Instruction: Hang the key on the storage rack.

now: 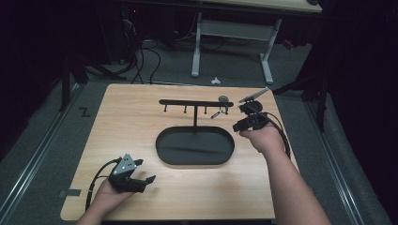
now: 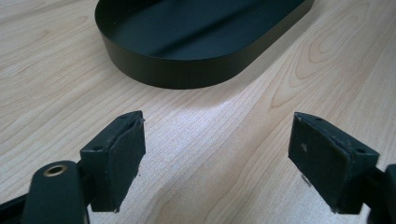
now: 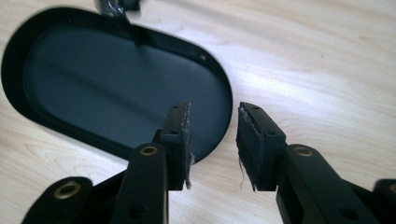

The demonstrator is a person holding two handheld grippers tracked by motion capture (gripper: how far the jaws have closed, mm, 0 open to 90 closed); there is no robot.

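High view: stand (image 1: 195,112) with oval tray (image 1: 164,149) mid-table (image 1: 126,122); a key (image 1: 216,114) hangs from its bar, just left of right gripper (image 1: 241,123). Left gripper (image 2: 215,154) view: jaws spread wide, nothing between, tray ahead. Right gripper view: jaws slightly parted, nothing between, above the tray's end.

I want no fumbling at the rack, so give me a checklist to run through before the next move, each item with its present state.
1. Right gripper empty: ok, a gap shows between the pads with nothing in it.
2. Left gripper open and empty: ok, jaws wide apart over bare table.
3. Small silvery item hanging near the right end of the rack's bar: cannot tell whether it sits fully on its hook, too small.
4. Tray empty: ok, no object shows on its dark floor.
5. Right gripper clear of the rack: ok, it is just right of the bar's end in the high view.
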